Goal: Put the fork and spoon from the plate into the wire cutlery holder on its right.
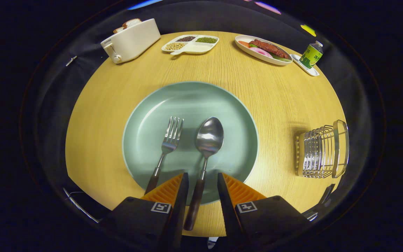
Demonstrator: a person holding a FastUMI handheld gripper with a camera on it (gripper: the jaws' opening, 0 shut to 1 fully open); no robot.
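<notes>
I'm lining up on the spoon [209,138]: my gripper [203,182] is open, fingers straddling its dark handle without pressing, though I can't quite judge height. Next I need to close, lift, and carry it right to the wire cutlery holder [322,151]. One fork [168,147], one spoon, both on the one green plate [236,105].

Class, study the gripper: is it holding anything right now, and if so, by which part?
Nothing is held. The gripper is open, its fingers straddling the spoon at its dark handle with gaps on both sides; the fork lies alongside on the plate.
</notes>
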